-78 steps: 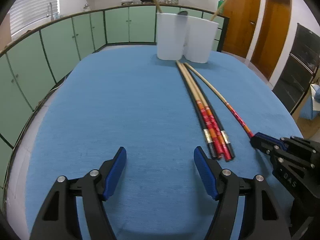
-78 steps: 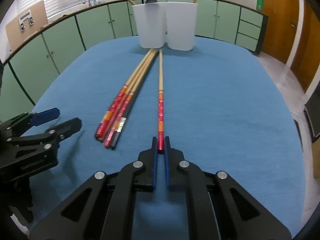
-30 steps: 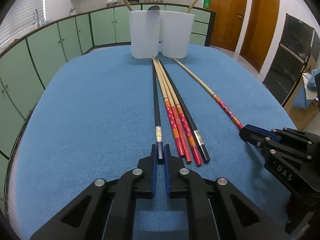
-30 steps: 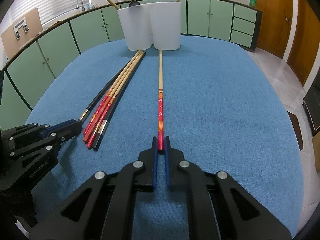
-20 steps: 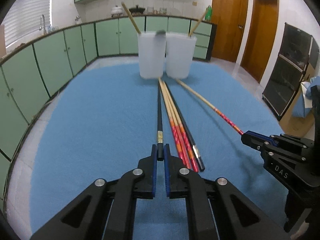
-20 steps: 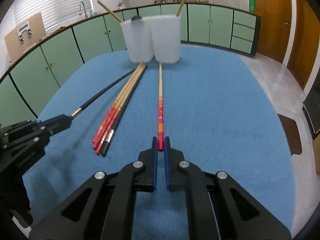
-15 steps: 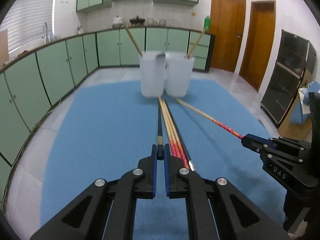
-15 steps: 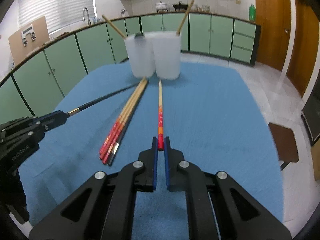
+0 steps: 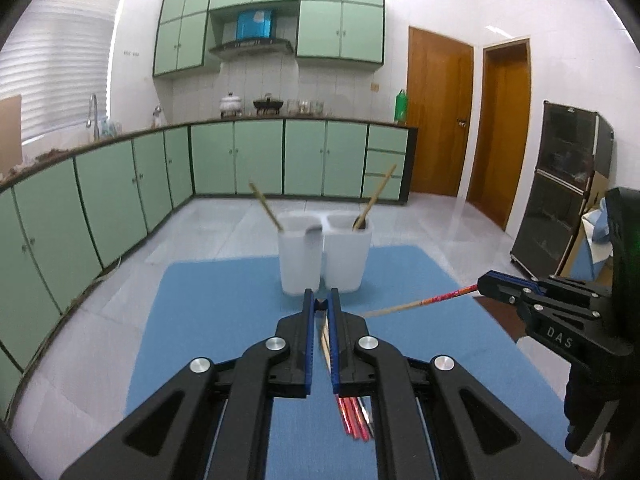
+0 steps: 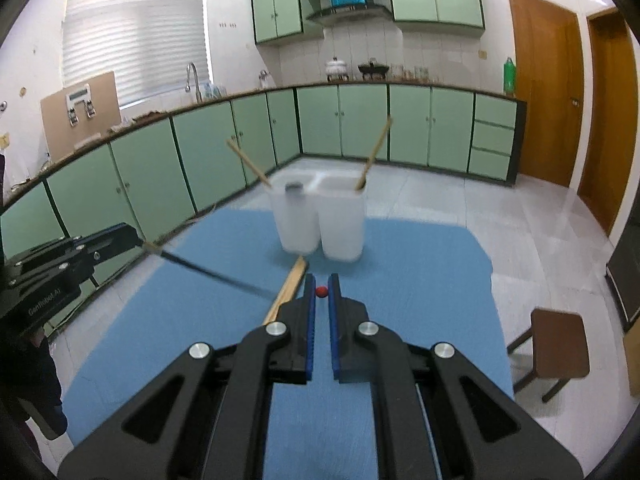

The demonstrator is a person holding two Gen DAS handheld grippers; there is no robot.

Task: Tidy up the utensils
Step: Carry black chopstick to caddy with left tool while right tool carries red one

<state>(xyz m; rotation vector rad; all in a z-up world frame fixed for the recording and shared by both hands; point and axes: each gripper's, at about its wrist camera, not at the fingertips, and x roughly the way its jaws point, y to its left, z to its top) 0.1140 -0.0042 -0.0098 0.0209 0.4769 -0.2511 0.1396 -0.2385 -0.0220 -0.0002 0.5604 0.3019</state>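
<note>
My left gripper (image 9: 320,301) is shut on the end of a black chopstick (image 10: 216,274), raised above the blue table and pointing down toward it. My right gripper (image 10: 321,285) is shut on the red end of a red-and-tan chopstick (image 9: 416,303), also lifted, its end seen head-on (image 10: 321,291). Two white cups (image 9: 324,258) stand side by side at the table's far end, each with a wooden stick leaning in it. Several chopsticks (image 9: 352,426) lie on the cloth below my left gripper; they also show in the right wrist view (image 10: 289,289).
The blue table cloth (image 9: 208,320) covers the table. Green kitchen cabinets (image 9: 260,156) run behind and to the left. A brown stool (image 10: 554,342) stands on the floor to the right of the table. Wooden doors (image 9: 440,116) are at the right.
Both grippers have risen well above the table, each carrying its chopstick up with it. The black chopstick and the red-and-tan one now hang tilted down toward the cups.
</note>
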